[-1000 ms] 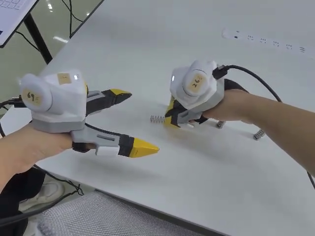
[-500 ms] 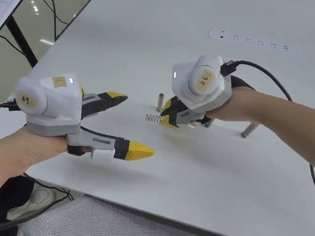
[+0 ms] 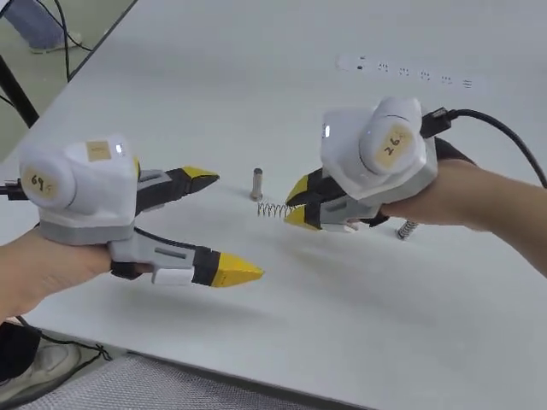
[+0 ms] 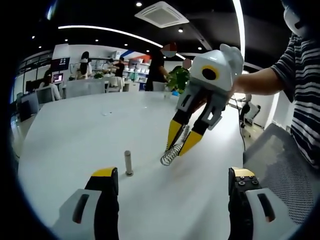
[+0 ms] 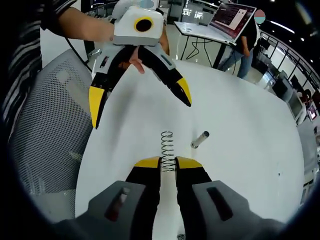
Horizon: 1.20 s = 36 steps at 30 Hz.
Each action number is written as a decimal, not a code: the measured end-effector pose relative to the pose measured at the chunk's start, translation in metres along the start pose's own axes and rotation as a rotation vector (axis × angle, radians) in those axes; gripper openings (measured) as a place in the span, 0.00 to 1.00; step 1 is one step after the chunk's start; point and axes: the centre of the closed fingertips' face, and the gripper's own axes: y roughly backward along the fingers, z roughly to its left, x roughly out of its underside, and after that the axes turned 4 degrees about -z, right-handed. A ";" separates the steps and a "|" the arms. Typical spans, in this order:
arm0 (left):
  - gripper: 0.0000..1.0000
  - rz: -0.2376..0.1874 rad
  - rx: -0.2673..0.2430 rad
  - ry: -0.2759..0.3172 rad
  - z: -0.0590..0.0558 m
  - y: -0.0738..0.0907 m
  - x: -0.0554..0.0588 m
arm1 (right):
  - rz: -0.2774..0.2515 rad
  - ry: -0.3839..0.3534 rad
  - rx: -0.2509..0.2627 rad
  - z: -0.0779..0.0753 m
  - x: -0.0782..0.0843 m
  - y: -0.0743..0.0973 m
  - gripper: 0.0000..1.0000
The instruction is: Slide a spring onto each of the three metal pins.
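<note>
- Since a second before, the right gripper (image 3: pixel 295 205) had drawn off to the right of the pin (image 3: pixel 257 184), which it had hidden then. The pin stood clear and upright on the table (image 3: pixel 359 316), between the two grippers.
- Its jaws were pressed together on one end of a spring (image 3: pixel 272 208). The rest stuck out to the left, nearly level, and the free end was close beside the pin's foot. Whether that end touched the table could not be told.
- The left gripper (image 3: pixel 220 224) hung at the near left with its jaws spread wide, holding nothing.
- A second spring (image 3: pixel 408 229) lay on the table by the right hand, partly hidden.
- The main risk, by my judgement, was that the spring lay across the pin's line and not along it. Pushed in that way, its side would strike the pin and tip it, since nothing steadied the pin.
- Held by one end only, the spring looked free to sag and sway. Its open end could miss the pin's top or catch a coil on the edge.
- A narrow pinch on round wire could slip under a side load, and the spring might jump away across the table.
- The left gripper's far jaw sat near the pin, so a careless move there could also knock it over.
</note>
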 end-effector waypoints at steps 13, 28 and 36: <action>0.75 -0.001 0.037 -0.007 -0.008 -0.007 0.000 | -0.014 -0.031 0.017 0.017 0.009 0.013 0.13; 0.44 -0.034 0.166 -0.040 -0.027 -0.029 -0.010 | -0.037 -0.028 0.030 0.025 0.004 0.023 0.12; 0.38 -0.046 0.216 -0.047 -0.033 -0.035 -0.012 | -0.030 -0.013 0.035 0.027 0.004 0.026 0.12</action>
